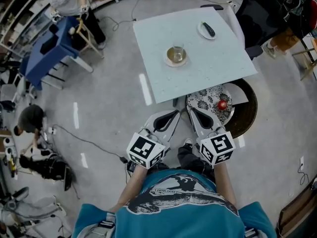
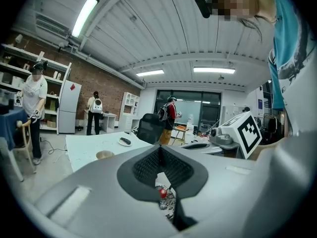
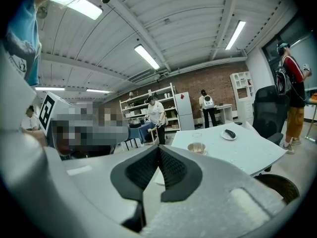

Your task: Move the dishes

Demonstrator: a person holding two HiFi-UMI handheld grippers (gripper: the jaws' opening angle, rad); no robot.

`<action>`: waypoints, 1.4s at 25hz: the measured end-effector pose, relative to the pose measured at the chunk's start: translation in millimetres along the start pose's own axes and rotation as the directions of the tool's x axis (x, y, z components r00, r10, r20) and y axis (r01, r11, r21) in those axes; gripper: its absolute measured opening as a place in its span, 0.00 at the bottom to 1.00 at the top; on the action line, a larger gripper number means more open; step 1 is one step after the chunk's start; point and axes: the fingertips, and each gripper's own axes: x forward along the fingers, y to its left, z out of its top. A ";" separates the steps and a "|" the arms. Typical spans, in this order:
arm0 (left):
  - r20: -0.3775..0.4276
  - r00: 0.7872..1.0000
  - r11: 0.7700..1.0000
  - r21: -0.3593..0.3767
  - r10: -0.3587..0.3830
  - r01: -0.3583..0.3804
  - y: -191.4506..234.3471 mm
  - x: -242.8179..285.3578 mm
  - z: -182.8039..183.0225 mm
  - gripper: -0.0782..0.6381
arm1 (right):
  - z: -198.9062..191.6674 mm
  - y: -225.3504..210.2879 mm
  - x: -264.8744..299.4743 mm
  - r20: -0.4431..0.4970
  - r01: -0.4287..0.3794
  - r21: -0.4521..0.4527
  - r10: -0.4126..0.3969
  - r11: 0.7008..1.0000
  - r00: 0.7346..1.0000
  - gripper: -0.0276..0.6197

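L gripper [image 1: 172, 116] and R gripper [image 1: 193, 111]: both clenched shut, empty, side by side off the near edge of the white square table [image 1: 218, 68]. Dishes: black-and-white patterned plate [image 1: 205, 100] (red ball [image 1: 222, 104] on it) sits on a dark round stool [image 1: 247, 112], partly under that edge, by R gripper. A tan saucer [image 1: 176, 58] w/ clear glass [image 1: 178, 50] stands mid-table, small white plate [image 1: 202, 32] beyond.

No readable text or numbers, shirt print [image 1: 179, 185] illegible
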 end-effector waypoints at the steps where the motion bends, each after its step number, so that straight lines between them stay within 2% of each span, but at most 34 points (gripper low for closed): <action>1: -0.001 1.000 1.000 0.000 0.008 -0.008 0.4 7.1 1.4 0.13 | 1.0 -7.2 1.3 0.000 -0.008 0.001 0.008 1.000 1.000 0.05; 13: -0.037 0.996 0.997 0.010 0.083 -0.082 -9.7 59.9 2.7 0.13 | 5.6 -62.1 13.6 0.002 -0.105 0.022 0.105 0.994 0.994 0.05; 18: -0.054 0.990 0.991 0.038 0.127 -0.125 -7.6 62.8 3.9 0.13 | 3.1 -68.4 21.8 0.006 -0.144 0.039 0.144 0.989 0.990 0.05; 24: -0.075 0.979 0.981 0.033 0.192 -0.190 5.5 52.4 -0.4 0.13 | 1.9 -65.9 31.0 0.004 -0.179 0.049 0.178 0.983 0.984 0.05; 30: -0.071 0.974 0.977 0.035 0.214 -0.212 25.2 48.9 -1.0 0.13 | 2.8 -72.3 49.8 -0.005 -0.170 0.051 0.171 0.984 0.985 0.05; 35: -0.047 0.978 0.979 0.018 0.204 -0.204 62.9 58.6 2.5 0.13 | 9.8 -84.3 82.2 -0.022 -0.146 0.017 0.146 0.989 0.989 0.05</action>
